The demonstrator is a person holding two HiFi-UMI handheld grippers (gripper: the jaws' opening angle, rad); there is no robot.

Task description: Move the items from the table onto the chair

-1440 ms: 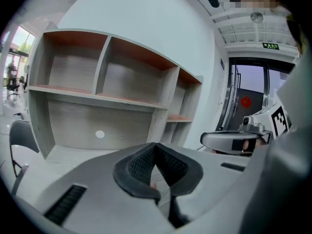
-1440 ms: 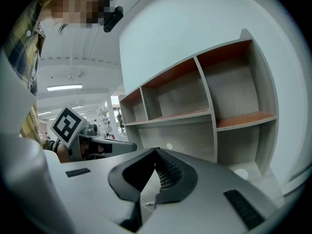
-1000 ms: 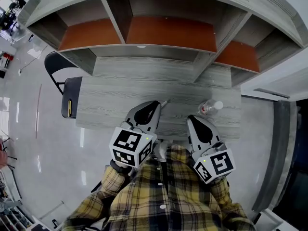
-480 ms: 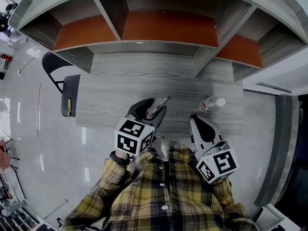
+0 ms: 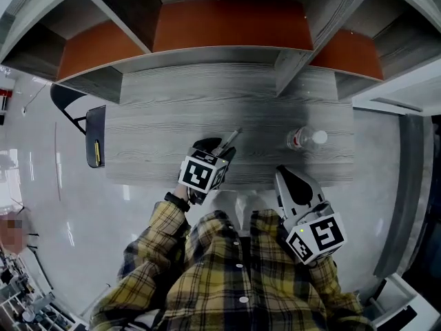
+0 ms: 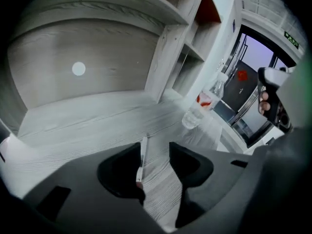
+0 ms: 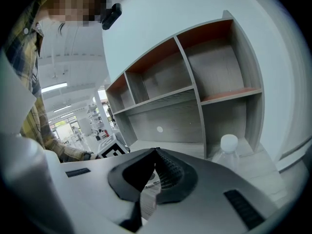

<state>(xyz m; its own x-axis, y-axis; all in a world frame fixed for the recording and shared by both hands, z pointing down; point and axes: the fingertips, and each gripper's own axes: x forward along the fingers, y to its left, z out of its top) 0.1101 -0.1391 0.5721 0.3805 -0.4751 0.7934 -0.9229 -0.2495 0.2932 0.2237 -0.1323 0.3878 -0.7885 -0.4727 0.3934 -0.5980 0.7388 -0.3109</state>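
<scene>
1. The pen lies flat on the table, close to the near edge and about midway along it. It is slim and pale, with a darker end towards you.
2. Its long axis runs from the near edge diagonally towards the far right corner. In the left gripper view this is almost the line along which the jaws point, so they would close across its width.
3. Your left gripper is angled down over the pen. Its jaws have just been opening and stand about halfway apart, with the pen between them. The pen sits close against the left jaw, with a clear gap to the right one, and neither pad presses on it, so nothing is held.
4. Judged from this, the grip needs a small shift so the pen sits more centrally before you close.
5. The bottle is clear, with a white cap and red label. It lies on its side towards the right edge of the table, cap pointing right, well apart from the pen.
6. Your right gripper hangs near the near edge, on your side of the bottle. Its jaws are closed together with nothing in them. It is the nearer hand for the bottle, the left for the pen.
7. The chair stands just beyond the left edge of the table. A thin yellowish thing, too small to identify, lies on its seat.
</scene>
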